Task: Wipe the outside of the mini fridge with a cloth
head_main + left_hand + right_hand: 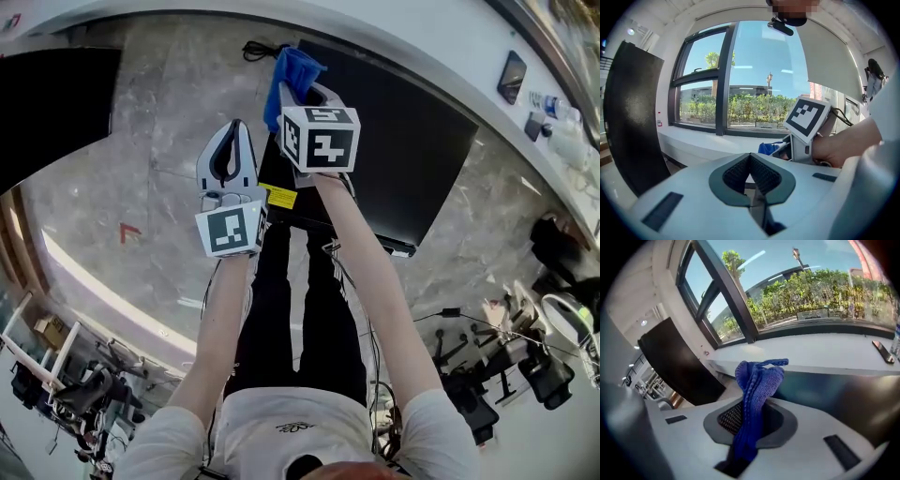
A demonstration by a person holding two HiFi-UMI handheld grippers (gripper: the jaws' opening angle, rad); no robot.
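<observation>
right gripper [749, 420] clamping blue knit cloth [758, 378] by black mini fridge [403, 150], left gripper [750, 171] hovering just beside, jaws pressing together on nothing

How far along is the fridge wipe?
Done: the right gripper is shut on the blue cloth. In hand: the cloth is held close to the black mini fridge, apparently not touching. Remaining: the wiping itself; the left gripper is shut and empty.
</observation>
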